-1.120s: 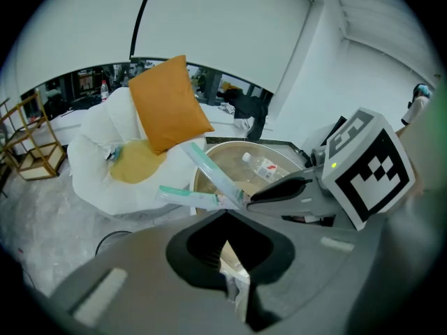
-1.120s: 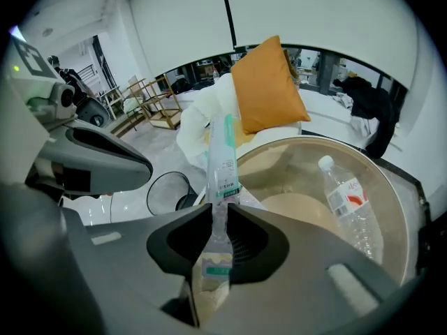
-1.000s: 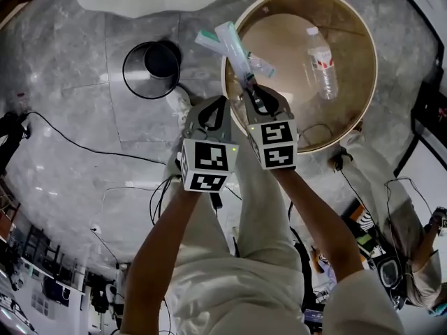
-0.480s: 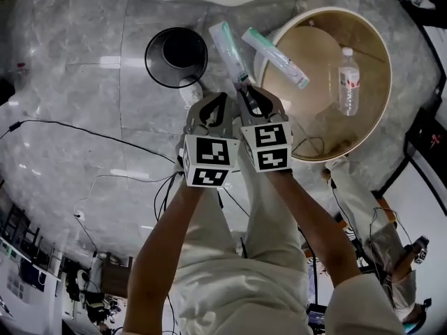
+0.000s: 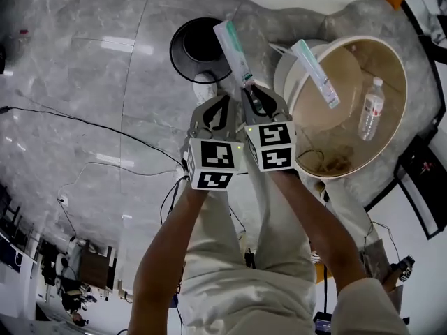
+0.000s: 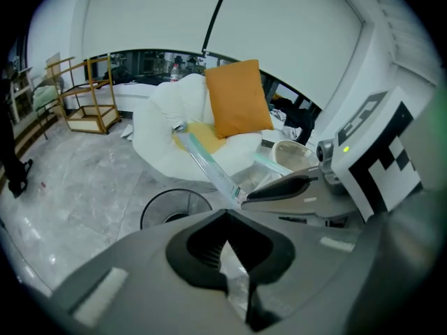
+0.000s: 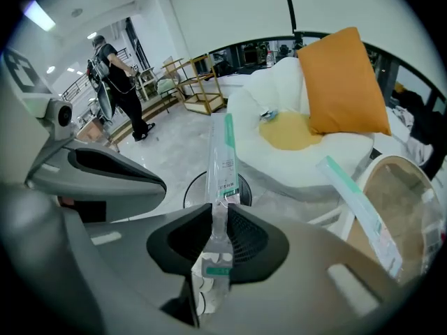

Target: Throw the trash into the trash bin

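Observation:
The trash is a long clear wrapper with a teal edge (image 5: 234,49) (image 7: 225,158). It sticks up out of my right gripper (image 5: 250,91) (image 7: 215,213), which is shut on its lower end. Its far end overlaps the rim of the black round trash bin (image 5: 198,46) (image 7: 195,184) on the floor ahead. My left gripper (image 5: 222,103) (image 6: 225,216) is right beside the right one, shut with nothing in it. A second similar wrapper (image 5: 316,72) (image 7: 360,211) lies over the rim of the round wooden table (image 5: 349,67).
A plastic water bottle (image 5: 370,109) lies on the round table. Behind the bin is a white soft seat with an orange cushion (image 6: 237,98) (image 7: 343,82). Black cables (image 5: 91,127) run across the grey floor. A person (image 7: 115,67) stands far off by a wooden rack (image 6: 84,98).
Both grippers, with the wrapper, have swung left, away from above the round table and toward the black bin. The second wrapper stayed on the table.

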Demonstrator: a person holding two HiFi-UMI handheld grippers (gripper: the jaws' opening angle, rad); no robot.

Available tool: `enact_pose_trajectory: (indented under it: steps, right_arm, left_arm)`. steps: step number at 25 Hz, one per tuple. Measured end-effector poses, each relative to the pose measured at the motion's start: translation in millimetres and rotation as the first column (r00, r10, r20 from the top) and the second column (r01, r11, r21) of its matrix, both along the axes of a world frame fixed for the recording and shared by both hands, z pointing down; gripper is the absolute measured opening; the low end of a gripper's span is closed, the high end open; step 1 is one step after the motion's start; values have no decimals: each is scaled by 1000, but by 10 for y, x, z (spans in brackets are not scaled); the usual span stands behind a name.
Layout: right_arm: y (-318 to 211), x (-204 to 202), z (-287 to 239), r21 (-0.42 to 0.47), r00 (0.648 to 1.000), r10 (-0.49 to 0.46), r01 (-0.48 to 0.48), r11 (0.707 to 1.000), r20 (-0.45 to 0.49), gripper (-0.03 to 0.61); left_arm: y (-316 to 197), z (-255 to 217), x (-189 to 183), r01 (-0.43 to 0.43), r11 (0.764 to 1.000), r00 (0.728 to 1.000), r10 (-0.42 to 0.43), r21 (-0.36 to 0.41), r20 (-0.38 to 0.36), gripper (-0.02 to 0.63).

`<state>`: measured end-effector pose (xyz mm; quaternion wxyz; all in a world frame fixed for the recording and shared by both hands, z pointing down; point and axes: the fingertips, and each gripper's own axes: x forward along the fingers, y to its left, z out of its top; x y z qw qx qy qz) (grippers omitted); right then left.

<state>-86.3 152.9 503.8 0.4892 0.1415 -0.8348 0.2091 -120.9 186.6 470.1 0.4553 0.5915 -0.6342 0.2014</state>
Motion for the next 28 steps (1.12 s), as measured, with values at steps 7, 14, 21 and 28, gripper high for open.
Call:
enact_pose_trajectory:
  steps: [7, 14, 21, 28]
  right_arm:
    - [52, -242, 325, 8, 1000, -25, 25, 1000, -15, 95]
    - [188, -388, 638, 2, 998, -60, 60, 998, -29, 95]
    - [286, -448, 977, -5, 995, -88, 88, 996, -46, 95]
    - [308, -522, 1277, -15, 995, -89, 88, 996, -55, 95]
  left_arm:
    - [231, 341, -235, 102, 995, 995, -102, -15, -8, 0]
    - [377, 625, -348, 168, 986, 986, -168, -21, -13, 0]
    - [472, 956, -391, 183, 982, 983, -183, -35, -10, 0]
    - [512, 1217, -445, 187, 981, 982, -187, -47, -5, 0]
